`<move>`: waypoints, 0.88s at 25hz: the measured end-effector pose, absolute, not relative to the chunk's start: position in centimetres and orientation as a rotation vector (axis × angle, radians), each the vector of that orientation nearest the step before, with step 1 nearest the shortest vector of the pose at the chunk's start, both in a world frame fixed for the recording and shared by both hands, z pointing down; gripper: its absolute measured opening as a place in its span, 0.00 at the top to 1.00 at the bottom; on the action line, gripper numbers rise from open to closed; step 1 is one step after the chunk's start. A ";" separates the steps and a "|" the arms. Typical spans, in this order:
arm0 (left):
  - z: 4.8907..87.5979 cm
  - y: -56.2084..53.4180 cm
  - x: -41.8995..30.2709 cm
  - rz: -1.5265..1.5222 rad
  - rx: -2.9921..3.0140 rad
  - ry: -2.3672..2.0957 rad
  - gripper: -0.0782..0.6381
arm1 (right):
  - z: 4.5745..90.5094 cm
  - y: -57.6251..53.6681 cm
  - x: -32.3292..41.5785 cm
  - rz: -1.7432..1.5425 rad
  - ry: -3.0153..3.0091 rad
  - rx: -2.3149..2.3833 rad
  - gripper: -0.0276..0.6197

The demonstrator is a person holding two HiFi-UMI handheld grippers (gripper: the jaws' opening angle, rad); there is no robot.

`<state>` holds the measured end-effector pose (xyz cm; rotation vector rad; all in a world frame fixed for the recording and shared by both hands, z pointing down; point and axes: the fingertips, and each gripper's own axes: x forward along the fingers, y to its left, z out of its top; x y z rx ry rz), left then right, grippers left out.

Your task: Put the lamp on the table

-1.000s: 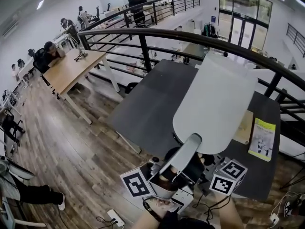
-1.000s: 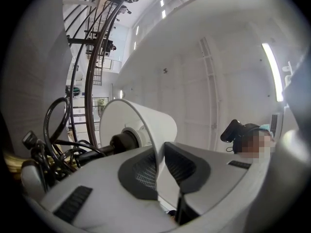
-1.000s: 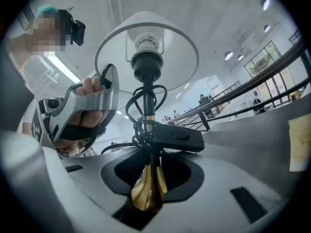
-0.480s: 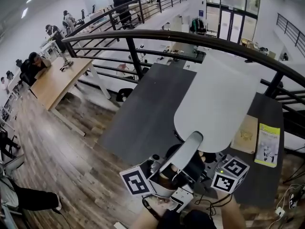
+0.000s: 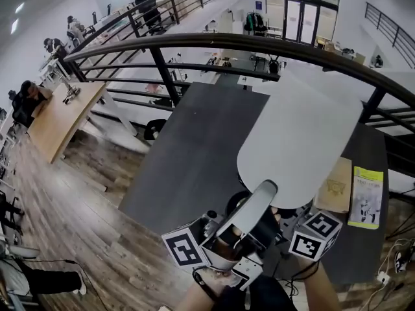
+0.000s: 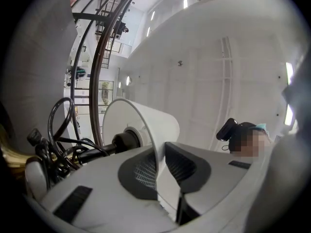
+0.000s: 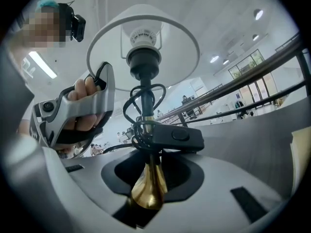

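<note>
The white-shaded brass lamp (image 5: pixel 298 135) leans away over the dark grey tabletop's (image 5: pixel 194 154) near edge, with the right gripper (image 7: pixel 148 178) clamping its stem and the left gripper (image 6: pixel 160 171) opening its jaws on the shade rim.

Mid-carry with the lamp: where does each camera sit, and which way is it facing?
Left gripper view: on the left gripper, looking along its opening jaws at the lampshade rim between them; the person's head shows right.
Right gripper view: on the right gripper, looking up the brass stem it clamps into the lampshade; the left hand shows.
Head view: on the head, steeply down at lampshade, table, both grippers, forearms.
Shared: all show the lampshade; right gripper and head views show the left gripper.
</note>
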<state>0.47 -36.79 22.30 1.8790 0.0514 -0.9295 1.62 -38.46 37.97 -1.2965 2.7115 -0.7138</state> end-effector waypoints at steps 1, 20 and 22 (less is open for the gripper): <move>22.6 -37.3 0.9 -0.933 1.873 0.053 0.81 | 38.3 -38.9 2.2 -0.718 2.712 -1.299 0.77; 28.3 -48.1 7.9 -0.931 1.820 0.062 0.79 | 43.7 -49.2 9.8 -0.733 2.744 -1.304 0.77; 29.4 -49.6 8.4 -0.933 1.819 0.061 0.79 | 44.7 -50.7 10.4 -0.723 2.749 -1.308 0.77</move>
